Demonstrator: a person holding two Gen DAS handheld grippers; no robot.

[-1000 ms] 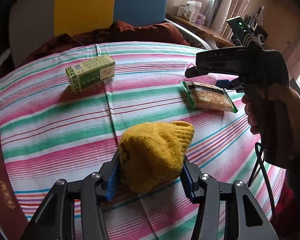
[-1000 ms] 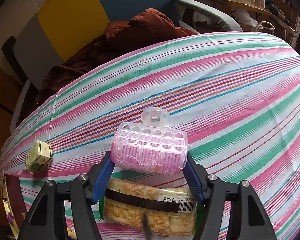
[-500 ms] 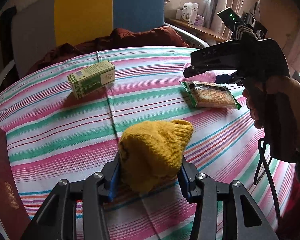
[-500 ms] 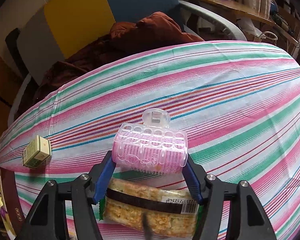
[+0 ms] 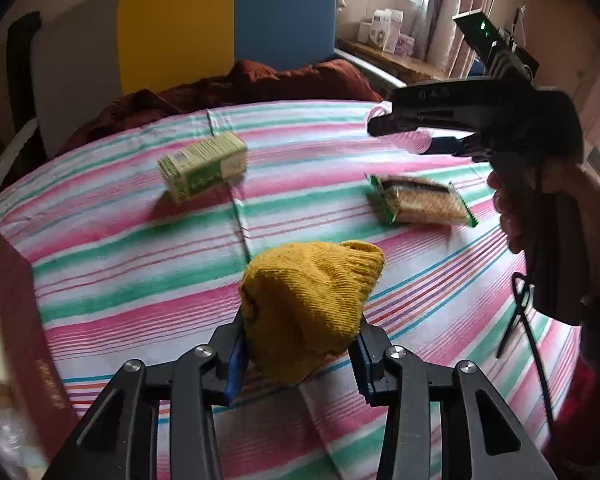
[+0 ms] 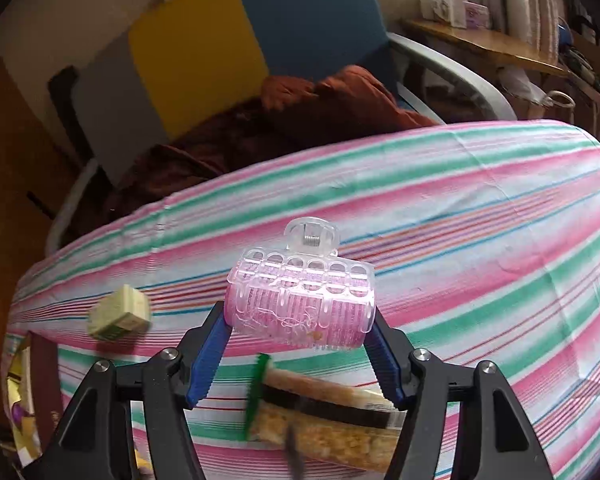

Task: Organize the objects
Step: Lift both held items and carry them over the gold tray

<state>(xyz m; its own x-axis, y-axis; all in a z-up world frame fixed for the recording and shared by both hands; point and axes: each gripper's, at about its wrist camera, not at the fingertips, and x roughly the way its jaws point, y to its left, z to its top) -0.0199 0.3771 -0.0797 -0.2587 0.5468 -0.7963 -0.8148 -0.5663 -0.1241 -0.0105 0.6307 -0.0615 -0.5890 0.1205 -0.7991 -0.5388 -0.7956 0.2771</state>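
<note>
Left gripper [image 5: 300,354] clamped on yellow knit hat [image 5: 310,306], soft bundle bulging above pads, held over striped tablecloth [image 5: 140,280]. Right gripper [image 6: 300,344] pinching pink hair roller [image 6: 300,306] by ends, above cracker packet [image 6: 324,416]

Risks:
- hat compresses, could sag out of grip
- roller, smooth plastic with clip on top, could rotate or pop free
- green box [image 5: 202,166] well apart, maroon box [image 5: 24,328] at left edge; likely drop spot, unclear
</note>
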